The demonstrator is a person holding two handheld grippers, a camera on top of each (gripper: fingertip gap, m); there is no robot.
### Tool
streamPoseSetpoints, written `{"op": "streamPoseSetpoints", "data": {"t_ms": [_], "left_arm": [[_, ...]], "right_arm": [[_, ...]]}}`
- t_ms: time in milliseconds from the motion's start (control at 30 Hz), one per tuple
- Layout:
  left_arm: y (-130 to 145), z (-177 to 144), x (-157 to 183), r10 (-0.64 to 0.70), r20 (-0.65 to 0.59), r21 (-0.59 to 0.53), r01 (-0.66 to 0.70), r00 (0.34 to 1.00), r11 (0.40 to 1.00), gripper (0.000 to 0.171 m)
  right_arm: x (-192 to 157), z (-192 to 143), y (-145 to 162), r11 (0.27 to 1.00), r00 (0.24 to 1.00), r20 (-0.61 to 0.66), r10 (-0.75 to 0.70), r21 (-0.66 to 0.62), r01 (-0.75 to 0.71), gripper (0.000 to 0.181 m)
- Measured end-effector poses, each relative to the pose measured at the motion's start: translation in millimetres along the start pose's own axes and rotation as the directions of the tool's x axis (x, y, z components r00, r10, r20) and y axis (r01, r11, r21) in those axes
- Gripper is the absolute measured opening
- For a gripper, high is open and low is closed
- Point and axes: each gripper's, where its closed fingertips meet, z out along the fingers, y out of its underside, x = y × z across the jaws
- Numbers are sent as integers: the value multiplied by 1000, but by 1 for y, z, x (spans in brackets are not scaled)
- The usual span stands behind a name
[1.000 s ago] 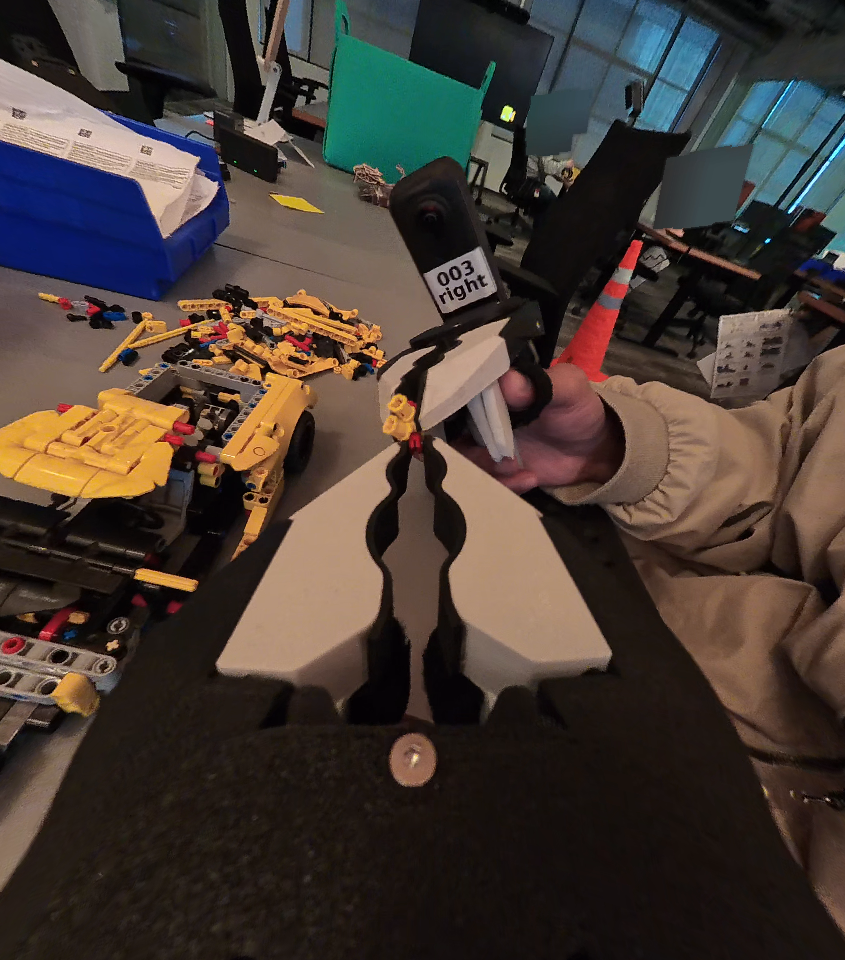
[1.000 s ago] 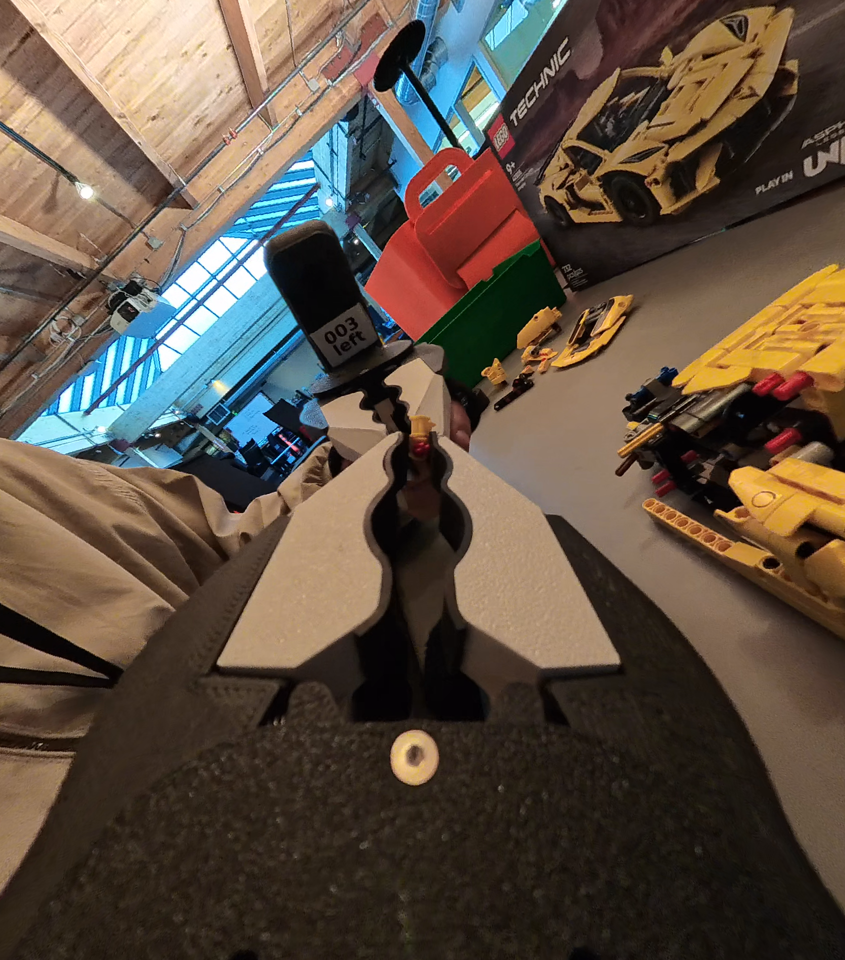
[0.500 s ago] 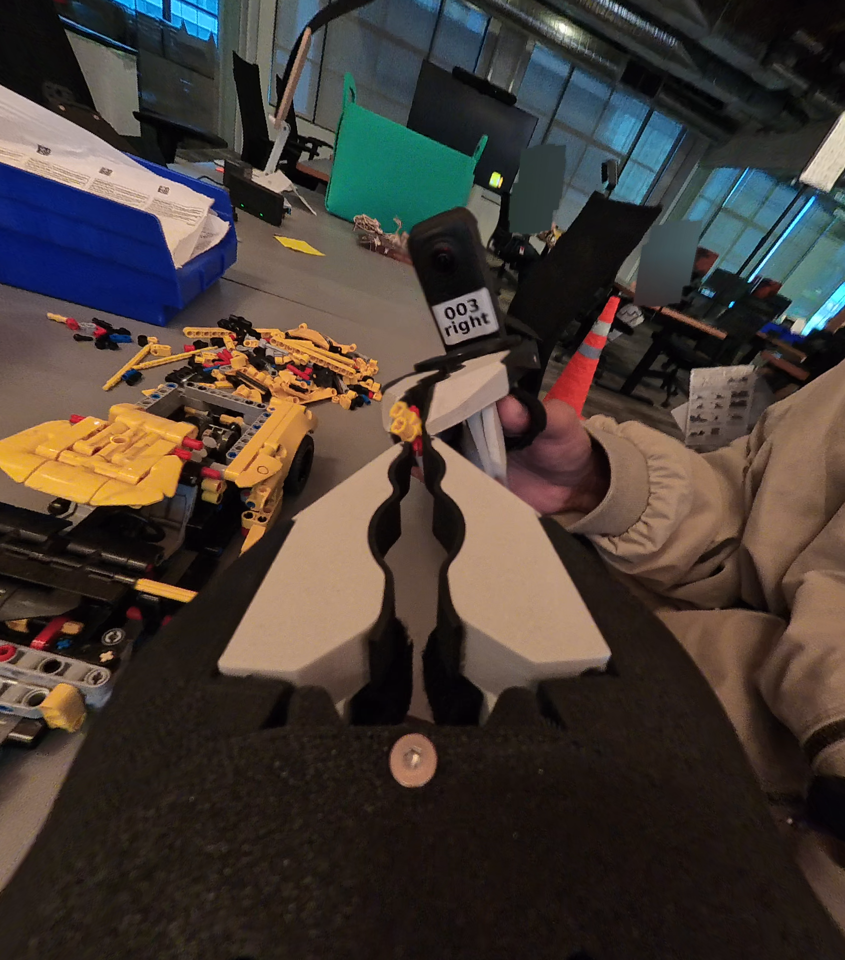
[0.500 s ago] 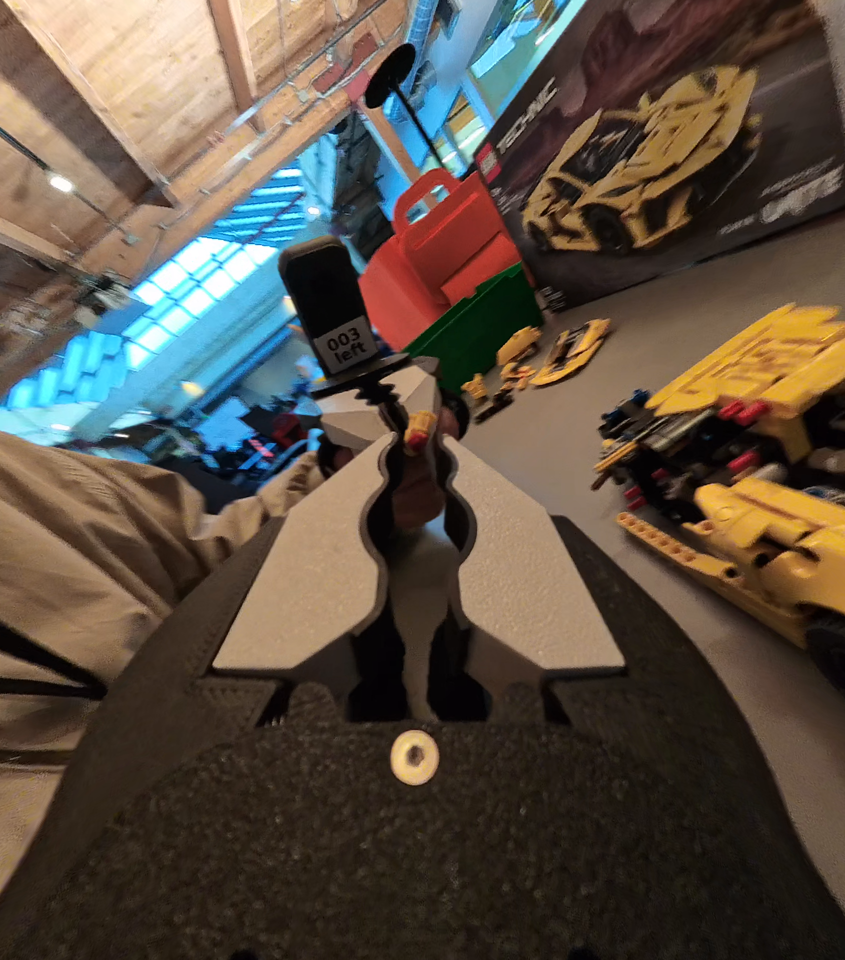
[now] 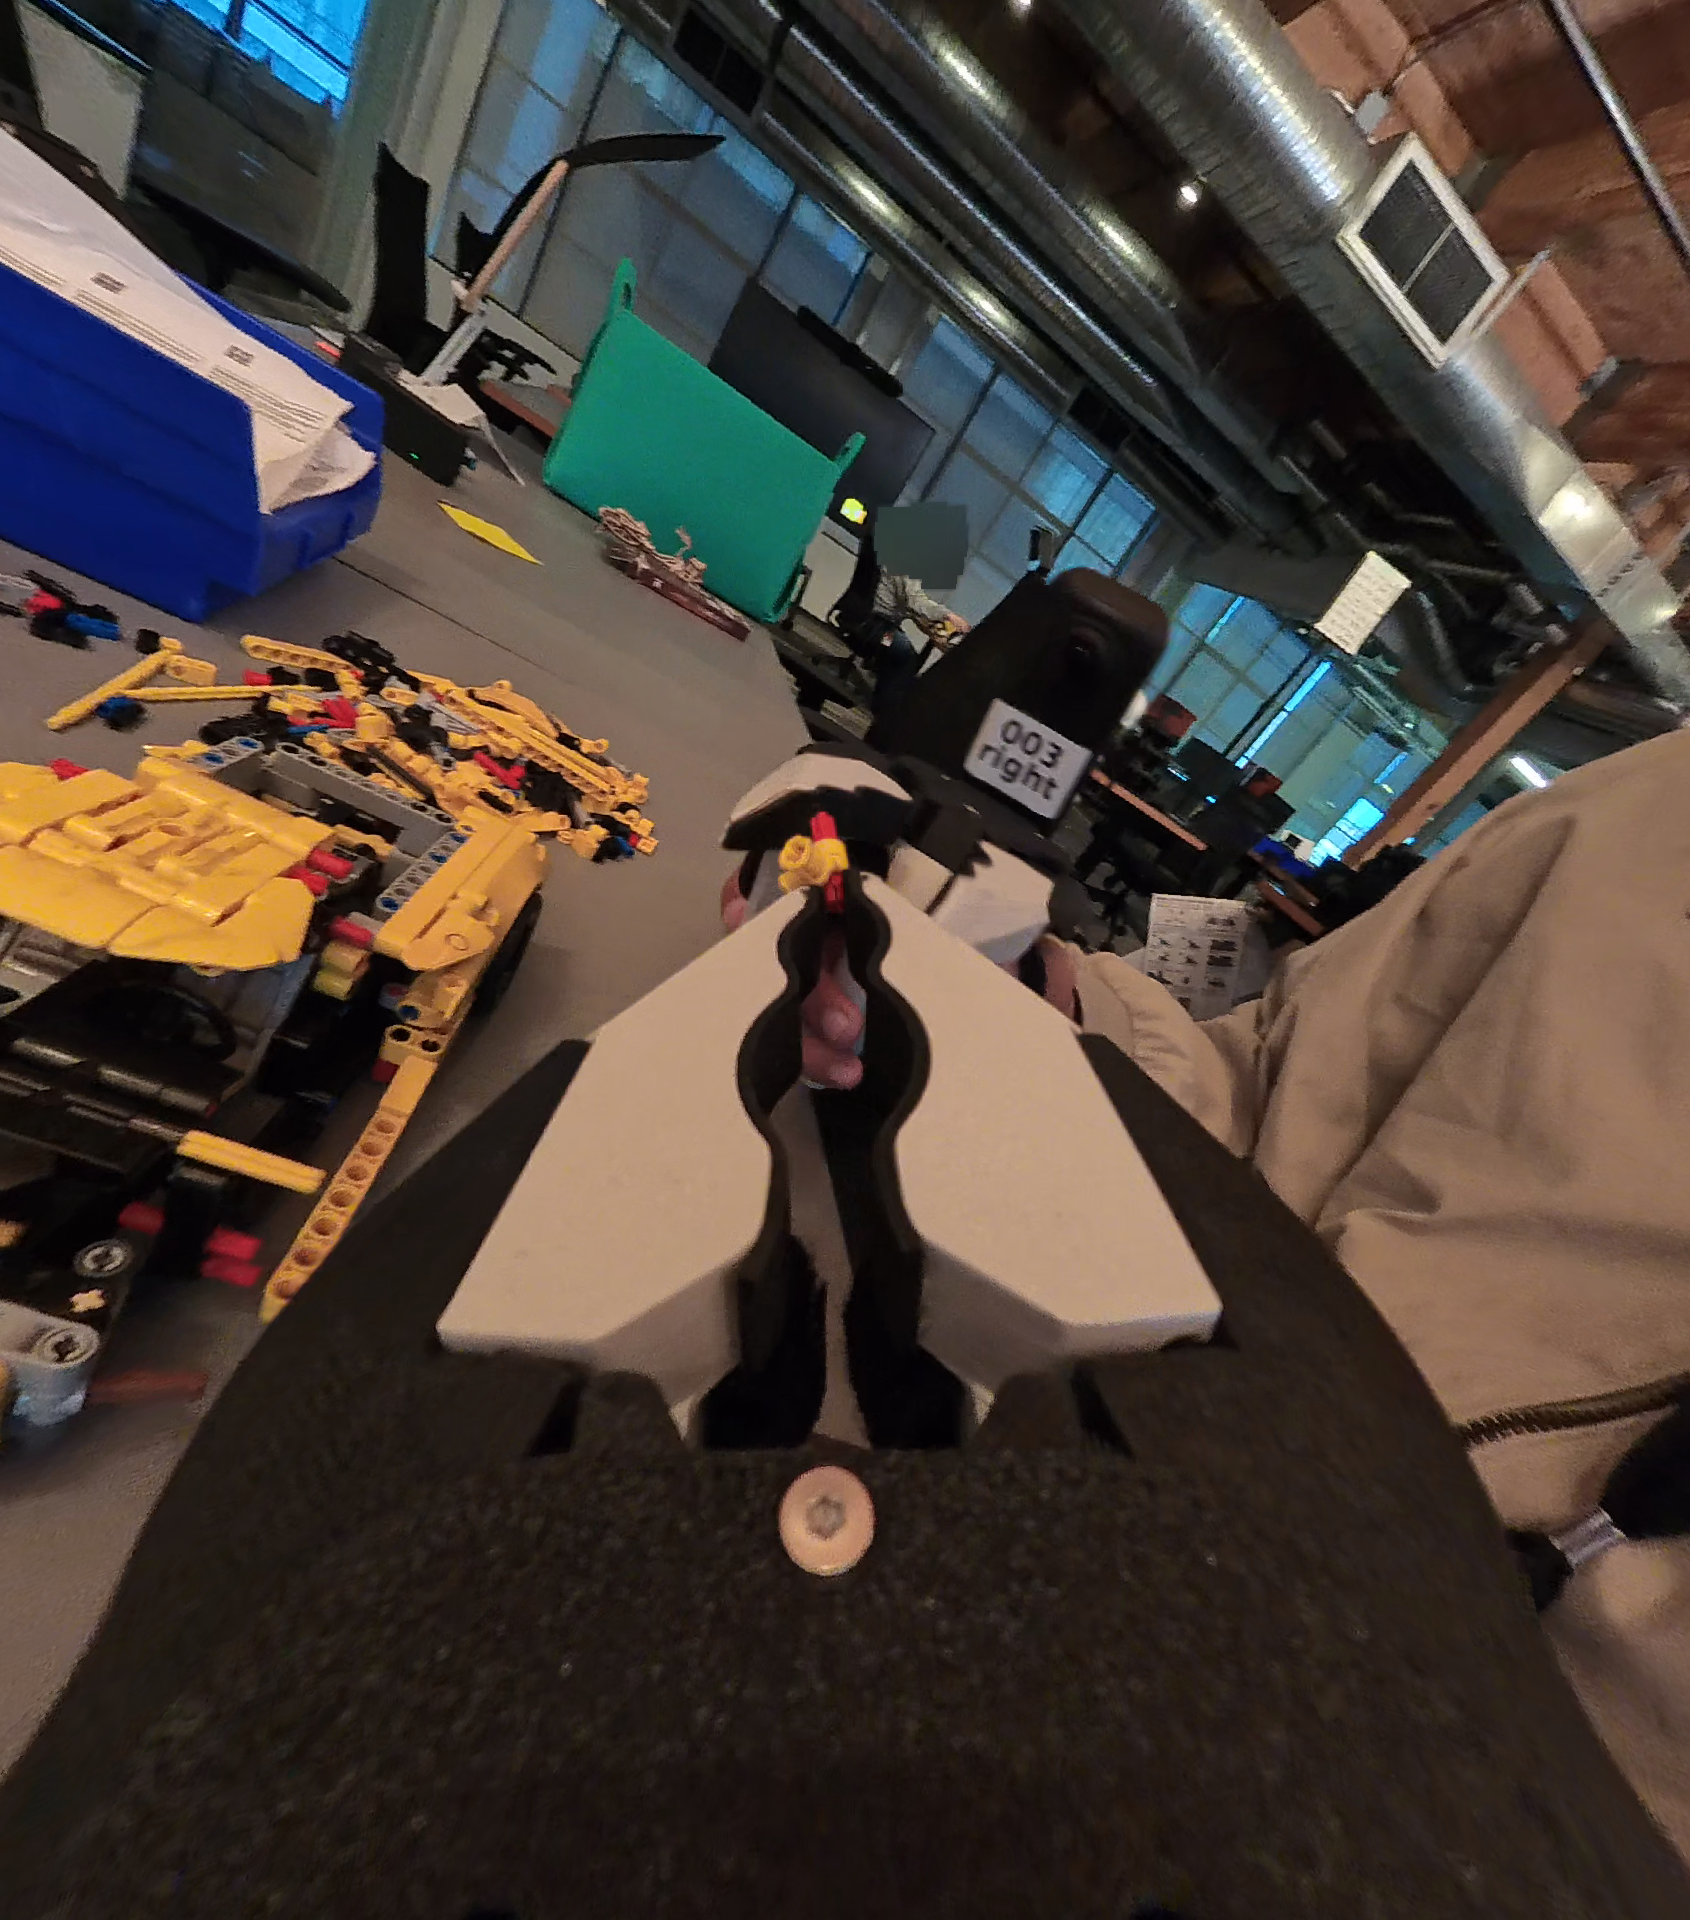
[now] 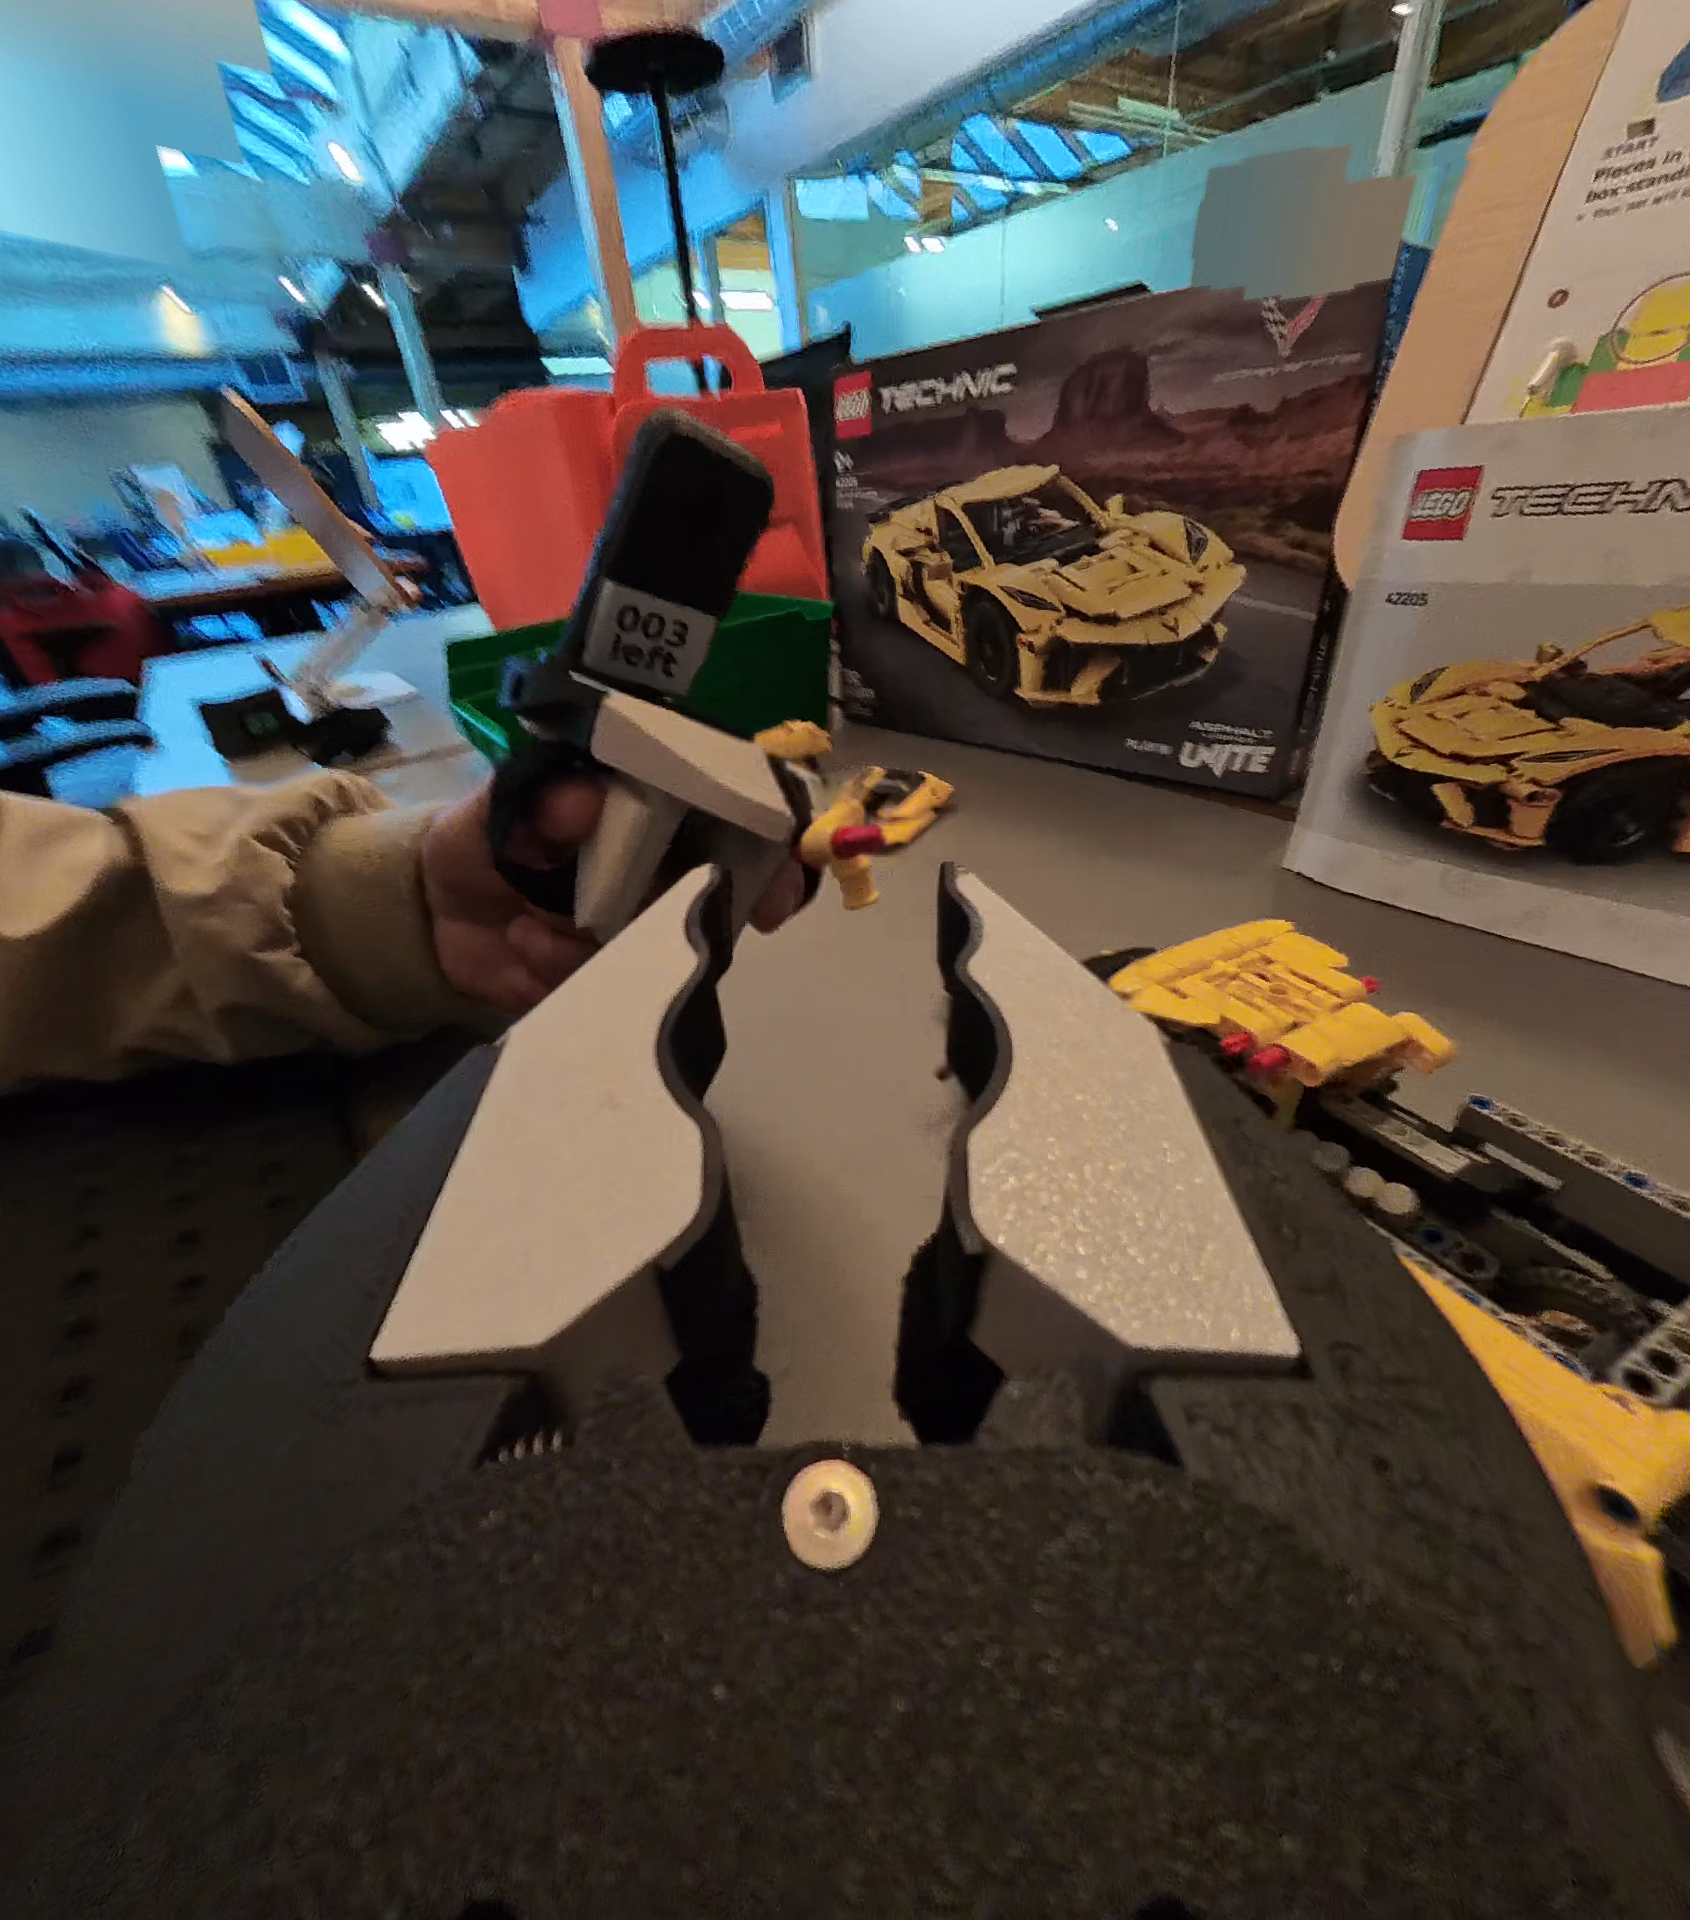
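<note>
Your left gripper (image 5: 825, 899) is clamped on a small yellow-and-red brick piece (image 5: 813, 855), pinched at the very tips of its fingers and held up off the table. In the right wrist view the same piece (image 6: 846, 847) sticks out from the left gripper's tips, above the grey table (image 6: 1028, 831) and touching nothing else.

Your right gripper (image 6: 830, 894) has its fingers spread apart with nothing between them; only bare table shows in the gap. It sits just beside the held piece, not touching it. In the left wrist view the right gripper (image 5: 820, 805) faces yours directly behind the piece; its tips look very near it, though contact cannot be judged from that angle.

Your left hand (image 6: 508, 904) grips the handle, in a tan sleeve (image 6: 145, 914).

On the table to the side of both grippers: a partly built yellow and black toy car (image 5: 197, 935), with a heap of loose yellow, black and red parts (image 5: 467, 727) behind it. A blue bin (image 5: 93, 436) holding printed sheets stands farther back. Opposite, a toy car box (image 6: 1090, 540) stands upright, an instruction booklet (image 6: 1568, 707) leans beside it, and a green bin (image 6: 747, 665) with an orange bag (image 6: 592, 488) sits left of the box.
</note>
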Motion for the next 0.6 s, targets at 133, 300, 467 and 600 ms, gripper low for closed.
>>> {"op": "streamPoseSetpoints", "data": {"t_ms": [133,300,467,600], "left_arm": [[6,2,11,5,-66,-29,-7,998,1000,2],[5,0,28,52,-137,-37,-57,989,998,2],[6,-3,27,72,-123,-48,-79,990,996,2],[4,-4,24,77,-110,-45,-82,991,996,2]], "right_arm": [[-15,-6,-10,982,969,182,165,57,-178,20],[-29,-7,-6,959,913,305,271,-3,-284,18],[-30,-8,-5,954,904,317,286,-13,-298,5],[-27,-10,-8,929,876,326,355,-16,-370,5]]}}
